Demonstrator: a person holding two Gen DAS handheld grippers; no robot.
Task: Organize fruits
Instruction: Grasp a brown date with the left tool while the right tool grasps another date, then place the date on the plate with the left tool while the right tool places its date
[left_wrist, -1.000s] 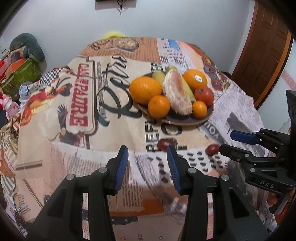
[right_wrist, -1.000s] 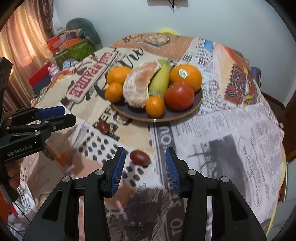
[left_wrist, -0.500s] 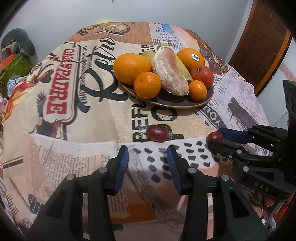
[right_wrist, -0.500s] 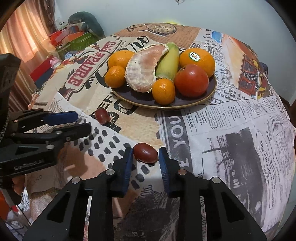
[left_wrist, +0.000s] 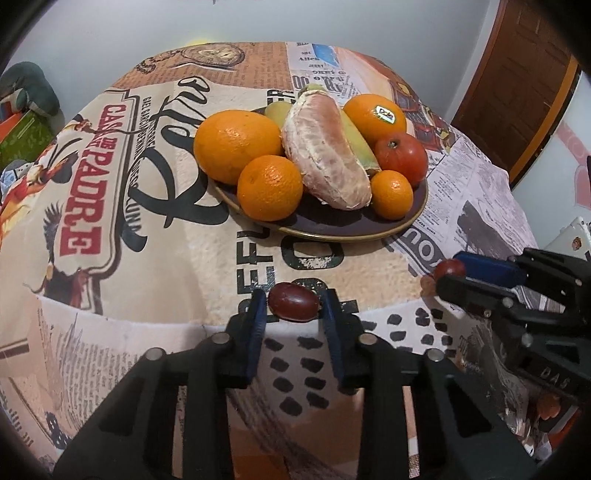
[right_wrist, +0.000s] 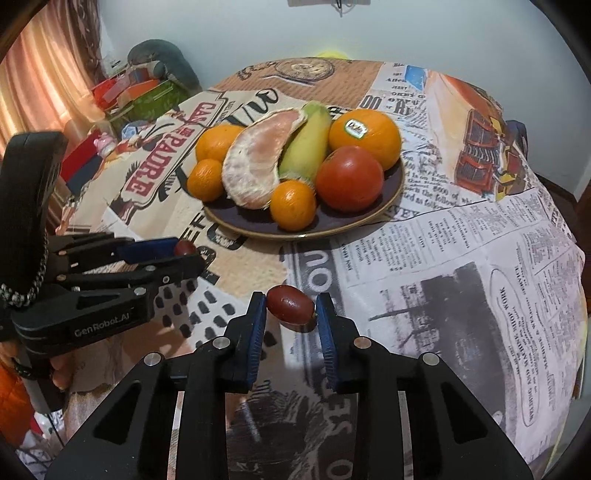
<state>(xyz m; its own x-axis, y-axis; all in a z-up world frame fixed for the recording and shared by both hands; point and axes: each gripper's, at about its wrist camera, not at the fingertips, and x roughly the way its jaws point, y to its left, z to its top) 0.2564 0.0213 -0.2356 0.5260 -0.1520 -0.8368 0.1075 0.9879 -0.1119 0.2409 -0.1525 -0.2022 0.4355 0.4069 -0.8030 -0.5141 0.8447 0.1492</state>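
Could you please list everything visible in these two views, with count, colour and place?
plate: one, dark purple with a gold rim, mid-table on the tablecloth.
oranges: two large, orange, at the plate's back; one bears a sticker.
mandarins: two small, orange, at the plate's front.
peeled pomelo wedge: one, pale pink, across the plate's middle.
green fruit: one, yellow-green, behind the wedge.
tomato: one, red, on the plate's right.
dark red grapes: two, off the plate, one between each gripper's jaws.
tablecloth: one, newspaper print, covering the table.
door: one, brown, far right.
left gripper: black with blue pads, around one grape.
right gripper: the same, around the other.
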